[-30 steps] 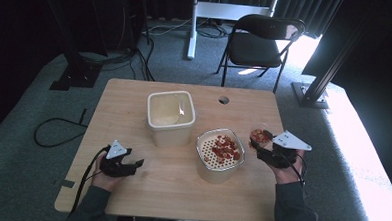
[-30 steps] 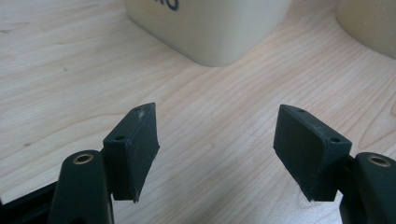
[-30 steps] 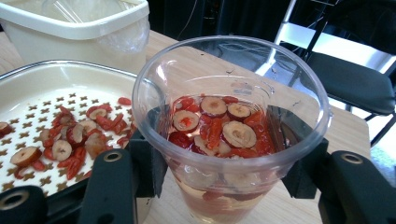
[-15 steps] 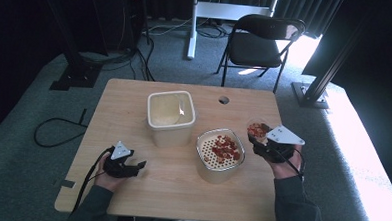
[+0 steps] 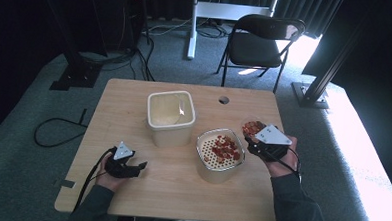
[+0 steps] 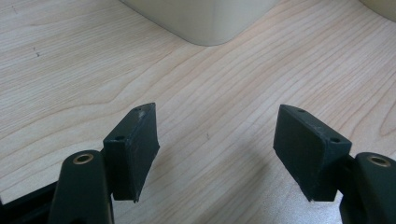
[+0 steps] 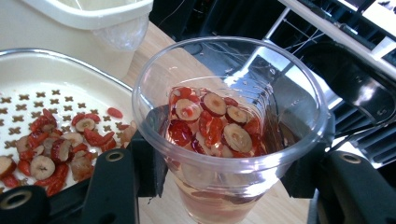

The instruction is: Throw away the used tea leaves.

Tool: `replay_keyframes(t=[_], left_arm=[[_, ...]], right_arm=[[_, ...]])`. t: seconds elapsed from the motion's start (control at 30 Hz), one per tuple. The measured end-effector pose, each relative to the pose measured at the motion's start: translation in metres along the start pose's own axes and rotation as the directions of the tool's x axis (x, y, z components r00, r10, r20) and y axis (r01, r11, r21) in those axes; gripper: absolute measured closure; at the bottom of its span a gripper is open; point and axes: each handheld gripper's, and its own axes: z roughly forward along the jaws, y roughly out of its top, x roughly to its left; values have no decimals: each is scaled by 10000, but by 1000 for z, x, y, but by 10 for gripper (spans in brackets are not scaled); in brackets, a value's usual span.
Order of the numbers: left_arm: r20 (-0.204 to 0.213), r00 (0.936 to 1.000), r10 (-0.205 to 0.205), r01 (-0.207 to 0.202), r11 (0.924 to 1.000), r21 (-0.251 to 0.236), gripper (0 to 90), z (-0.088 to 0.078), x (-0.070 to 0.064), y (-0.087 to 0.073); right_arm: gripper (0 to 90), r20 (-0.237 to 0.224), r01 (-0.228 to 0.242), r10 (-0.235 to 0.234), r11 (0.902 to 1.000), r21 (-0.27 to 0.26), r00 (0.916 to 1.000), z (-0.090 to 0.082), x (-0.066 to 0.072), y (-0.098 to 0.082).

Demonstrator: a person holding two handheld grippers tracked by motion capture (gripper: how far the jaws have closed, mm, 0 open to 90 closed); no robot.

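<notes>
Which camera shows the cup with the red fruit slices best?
The right gripper view: the clear cup sits close up between the right tongs, so you can see the red slices and liquid inside. In the high view the cup is a small reddish spot by the right hand.

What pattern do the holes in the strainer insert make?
Rows of small cross-shaped cut-outs across the cream strainer insert, under red fruit slices; clearest in the right gripper view.

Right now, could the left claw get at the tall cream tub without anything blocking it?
Probably yes: the left claw is open and holds nothing, and bare table lies between it and the cream tub.
</notes>
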Motion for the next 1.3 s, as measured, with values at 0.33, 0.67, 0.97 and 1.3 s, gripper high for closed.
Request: replay_keyframes(t=[0.33, 0.67, 0.97, 1.3], left_arm=[[26, 10000, 69, -69, 9999, 115, 313, 3, -1, 0], [80, 9998, 155, -157, 9996, 251, 313, 6, -3, 0], [54, 9998, 191, -193, 9993, 325, 313, 7, -4, 1], [25, 9998, 194, -195, 9992, 342, 314, 8, -5, 1]], right_arm=[[442, 184, 935, -938, 9955, 153, 9954, 2, 7, 6], [446, 271, 1321, -1327, 9909, 253, 9908, 2, 10, 6], [448, 254, 1891, -1899, 9815, 308, 9815, 0, 16, 9], [450, 378, 2695, -2713, 9619, 462, 9617, 0, 25, 14]])
